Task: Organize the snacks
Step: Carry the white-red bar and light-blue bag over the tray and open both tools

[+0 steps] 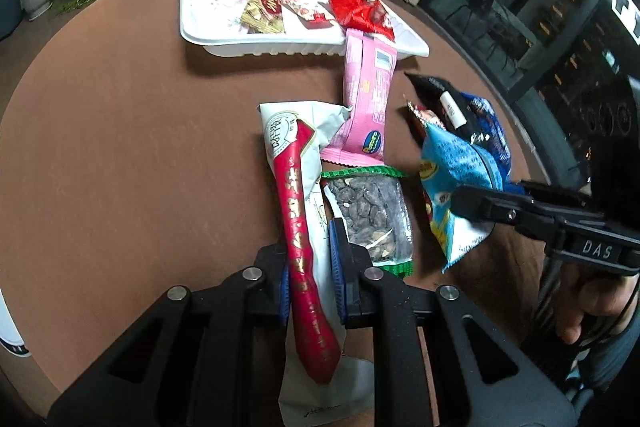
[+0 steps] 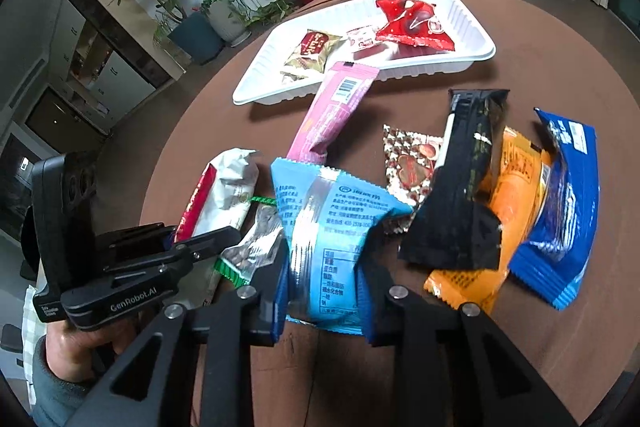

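Snacks mostly wait outside the white tray (image 1: 200, 35), which holds three. Your left gripper (image 1: 310, 267) pinches the red stick packet (image 1: 298, 211); your right gripper (image 2: 324, 279) squeezes the light blue bag (image 2: 328, 227). Many packets are left on the table (image 1: 120, 147).
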Available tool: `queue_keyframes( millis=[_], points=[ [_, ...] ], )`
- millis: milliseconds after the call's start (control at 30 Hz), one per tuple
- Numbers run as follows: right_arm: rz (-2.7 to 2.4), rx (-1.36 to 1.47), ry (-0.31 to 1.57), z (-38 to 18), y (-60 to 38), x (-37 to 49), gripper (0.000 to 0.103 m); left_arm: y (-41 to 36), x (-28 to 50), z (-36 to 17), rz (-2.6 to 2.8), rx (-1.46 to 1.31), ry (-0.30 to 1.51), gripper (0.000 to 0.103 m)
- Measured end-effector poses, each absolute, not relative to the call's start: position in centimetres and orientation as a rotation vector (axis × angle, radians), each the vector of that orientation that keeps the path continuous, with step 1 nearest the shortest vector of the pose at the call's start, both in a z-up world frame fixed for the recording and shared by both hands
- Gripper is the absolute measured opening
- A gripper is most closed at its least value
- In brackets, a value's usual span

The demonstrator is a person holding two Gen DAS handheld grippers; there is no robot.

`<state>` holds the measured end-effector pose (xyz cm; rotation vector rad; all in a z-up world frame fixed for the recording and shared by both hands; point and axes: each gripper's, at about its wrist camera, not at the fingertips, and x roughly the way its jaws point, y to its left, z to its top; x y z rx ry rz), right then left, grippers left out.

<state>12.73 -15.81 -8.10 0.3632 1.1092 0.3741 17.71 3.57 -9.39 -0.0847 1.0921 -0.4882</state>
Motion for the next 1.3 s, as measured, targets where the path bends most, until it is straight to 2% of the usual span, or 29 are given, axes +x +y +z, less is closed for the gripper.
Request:
queue_keyframes(
  millis=[467, 633, 1033, 1300],
  points=[
    [0.42, 0.431, 1.078, -6.8, -17.5, 11.1, 0.03, 4.9, 15.8, -7.6, -0.533, -0.253, 1.032, 0.015],
    [0.369, 0.518, 1.026, -5.6, -21.6, 11.6, 0.03, 6.4, 16.5, -6.0, -0.535, -0.313, 0.996, 0.015],
    [0.134, 0.582, 0.781, 1.8, -33.8, 16.8, 0.03, 11.4, 23.3, 1.1, -0.419, -0.322, 0.844, 0.015],
    [0.258, 0.46, 0.692, 6.1, -28.7, 25.0, 0.03, 8.7, 31.6, 6.4, -0.442, -0.266, 0.786, 0.015]
  ],
)
